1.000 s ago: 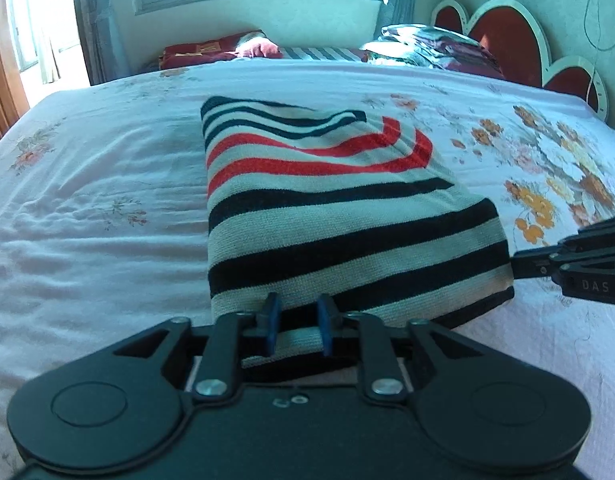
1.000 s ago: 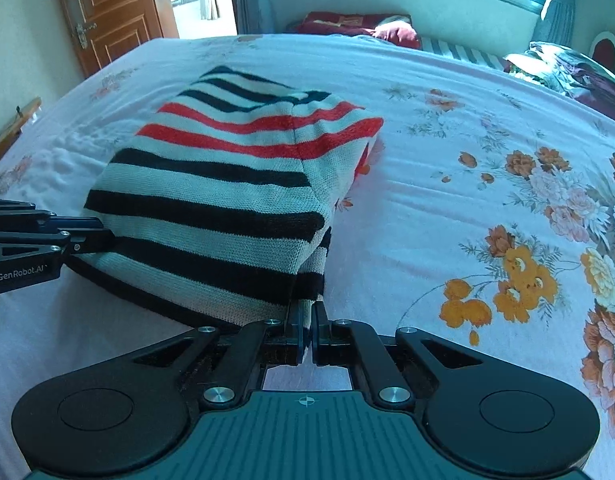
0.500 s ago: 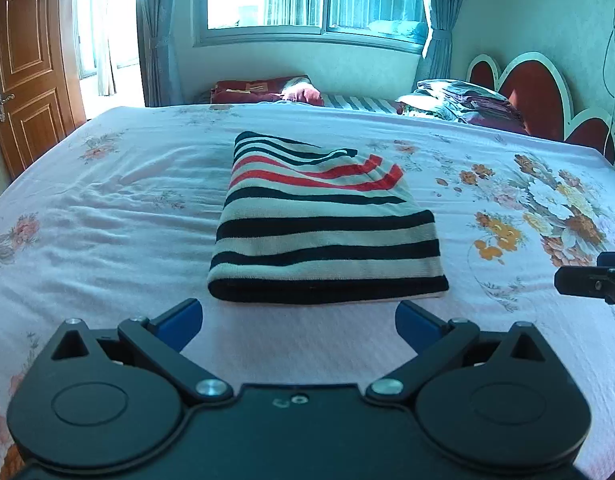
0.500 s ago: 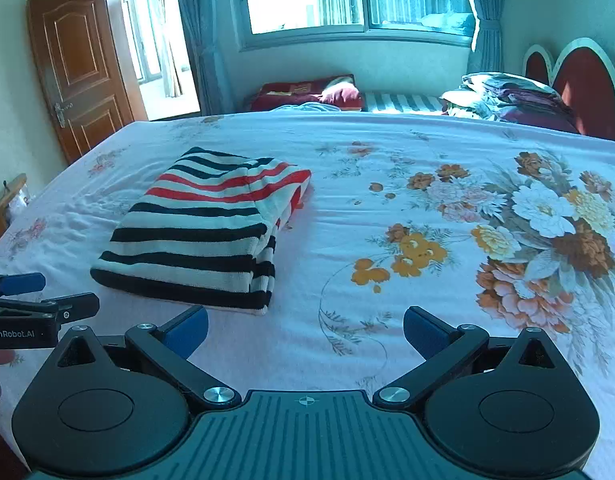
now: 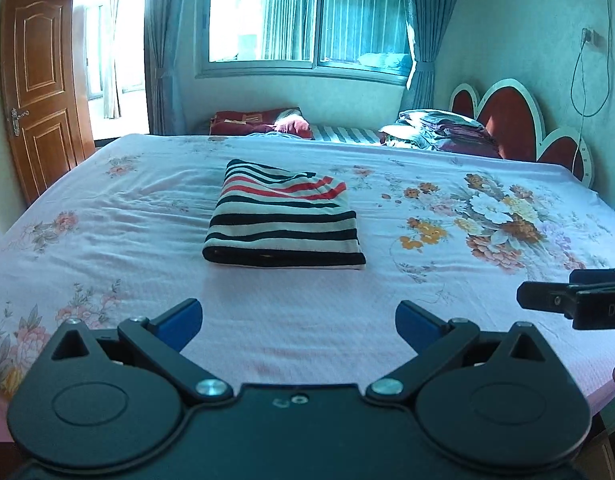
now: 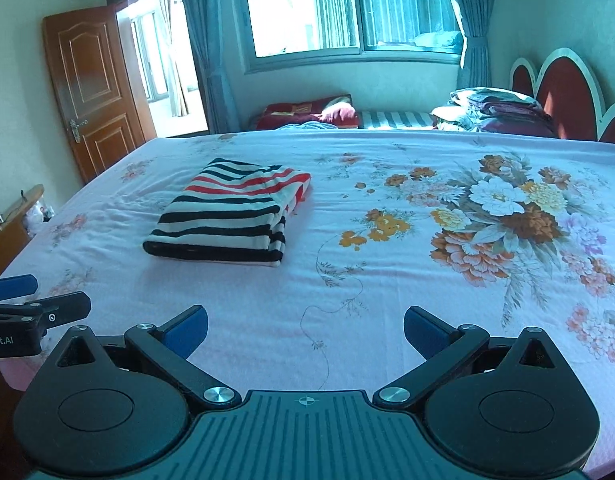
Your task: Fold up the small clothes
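Observation:
A striped knit garment (image 5: 283, 220), black, white and red, lies folded into a neat rectangle on the bed; it also shows in the right wrist view (image 6: 231, 212). My left gripper (image 5: 299, 326) is open and empty, well back from the garment near the bed's front edge. My right gripper (image 6: 305, 330) is open and empty, back and to the right of the garment. Each gripper's tip shows at the edge of the other's view.
The bed has a pink floral sheet (image 5: 487, 216). A pile of bedding (image 5: 439, 132) lies by the red headboard (image 5: 515, 120) at the far right. A red blanket (image 5: 259, 120) lies under the window. A wooden door (image 5: 39, 88) stands at left.
Both grippers let go of the garment's near edge, opened wide and pulled back and up from it. The garment now lies flat and folded.

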Demonstrator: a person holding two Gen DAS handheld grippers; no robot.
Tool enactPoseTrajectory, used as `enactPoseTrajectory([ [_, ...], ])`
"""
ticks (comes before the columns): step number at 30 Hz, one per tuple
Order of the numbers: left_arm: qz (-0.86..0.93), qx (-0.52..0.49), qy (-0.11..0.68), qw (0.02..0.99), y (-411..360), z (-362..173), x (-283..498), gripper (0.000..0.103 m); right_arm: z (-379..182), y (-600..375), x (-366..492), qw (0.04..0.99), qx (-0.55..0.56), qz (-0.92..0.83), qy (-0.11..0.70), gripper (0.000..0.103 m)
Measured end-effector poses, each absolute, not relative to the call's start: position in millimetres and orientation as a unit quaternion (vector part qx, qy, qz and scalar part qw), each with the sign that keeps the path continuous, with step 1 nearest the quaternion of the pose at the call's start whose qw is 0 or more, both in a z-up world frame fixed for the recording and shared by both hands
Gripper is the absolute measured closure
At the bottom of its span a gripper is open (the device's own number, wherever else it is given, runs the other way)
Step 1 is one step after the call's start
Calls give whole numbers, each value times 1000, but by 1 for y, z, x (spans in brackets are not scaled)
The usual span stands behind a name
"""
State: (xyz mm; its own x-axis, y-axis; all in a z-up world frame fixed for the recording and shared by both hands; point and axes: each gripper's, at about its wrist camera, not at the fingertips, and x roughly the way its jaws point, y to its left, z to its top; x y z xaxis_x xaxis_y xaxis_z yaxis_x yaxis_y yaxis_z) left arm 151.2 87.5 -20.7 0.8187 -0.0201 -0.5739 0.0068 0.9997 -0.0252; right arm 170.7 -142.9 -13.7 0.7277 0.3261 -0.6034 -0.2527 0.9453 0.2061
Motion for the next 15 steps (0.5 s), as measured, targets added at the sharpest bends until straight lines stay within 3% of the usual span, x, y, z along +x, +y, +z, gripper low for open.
enactPoseTrajectory([
  [15, -20, 6, 274, 962, 70, 4, 110, 1, 13, -148, 119, 936, 63, 151, 312, 0],
])
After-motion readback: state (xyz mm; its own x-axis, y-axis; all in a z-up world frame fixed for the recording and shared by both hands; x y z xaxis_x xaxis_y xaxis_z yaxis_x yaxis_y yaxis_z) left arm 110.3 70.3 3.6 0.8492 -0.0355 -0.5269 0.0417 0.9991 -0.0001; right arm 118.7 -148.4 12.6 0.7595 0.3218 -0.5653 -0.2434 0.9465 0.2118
